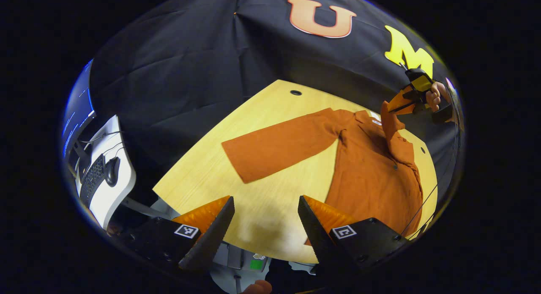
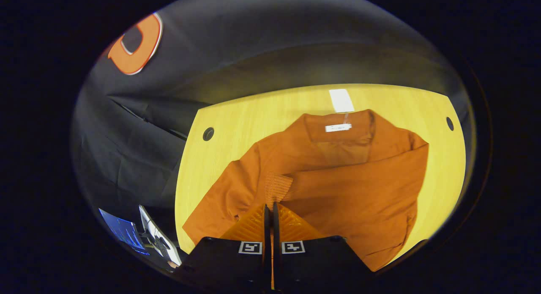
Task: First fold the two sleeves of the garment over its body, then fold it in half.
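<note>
Left gripper view: the orange garment (image 1: 372,175) lies on the wooden table (image 1: 253,116), its body at right of frame, one sleeve (image 1: 279,148) stretched flat toward centre-left, long axis running across the frame just above my left gripper (image 1: 265,218). Its fingers stand wide apart over bare table, gripping nothing. At upper right, my right gripper (image 1: 412,97), in a hand (image 1: 437,97), lifts the other sleeve's (image 1: 395,133) cuff off the garment.

Right gripper view: the right gripper (image 2: 269,213) is pressed closed, the ribbed cuff (image 2: 278,188) pinched between its fingers at lower centre; that sleeve already crosses the body, the collar (image 2: 338,125) at top. I judge the flat sleeve the one left to fold, and the left gripper the nearer to it.
</note>
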